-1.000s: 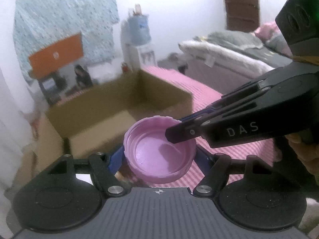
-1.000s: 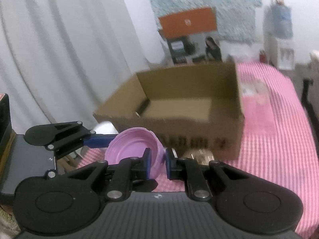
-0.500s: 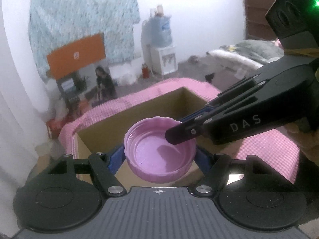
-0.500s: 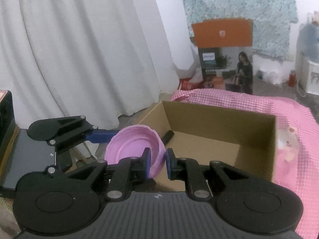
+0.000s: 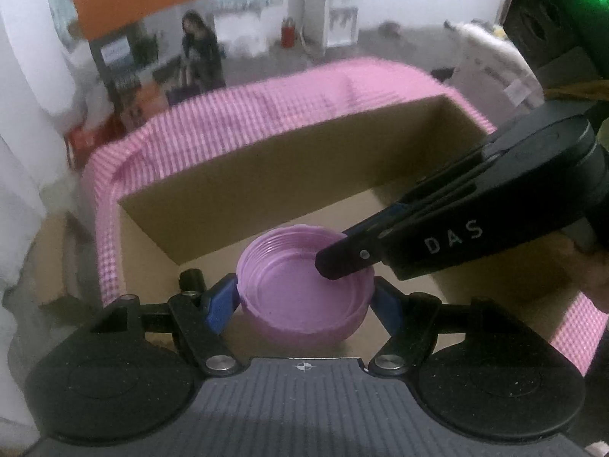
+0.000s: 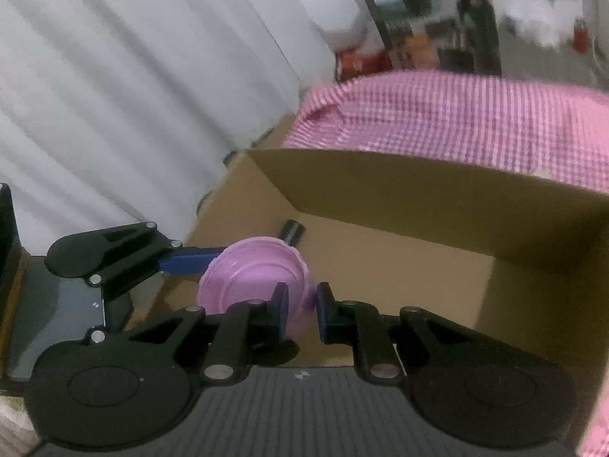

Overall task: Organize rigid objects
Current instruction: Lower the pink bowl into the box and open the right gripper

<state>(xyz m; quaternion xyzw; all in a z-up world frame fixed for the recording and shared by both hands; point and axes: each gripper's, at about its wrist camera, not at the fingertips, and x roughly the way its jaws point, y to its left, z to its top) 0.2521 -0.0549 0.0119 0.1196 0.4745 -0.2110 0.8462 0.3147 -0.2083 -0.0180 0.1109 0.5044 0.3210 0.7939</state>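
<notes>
Both claws hold the pink lid [image 5: 304, 297] above the cardboard box [image 5: 266, 175]: left gripper [image 5: 304, 301] spans its sides, right gripper [image 6: 300, 308] pinches its rim. Light, stiff, smooth plastic; the threaded rim looks the surest hold.

A smooth, matt pink plastic lid [image 5: 304, 289] with ridged threads sits before a matt brown cardboard box [image 5: 266, 175] and woven pink checked cloth [image 5: 236, 114] at twelve o'clock.
</notes>
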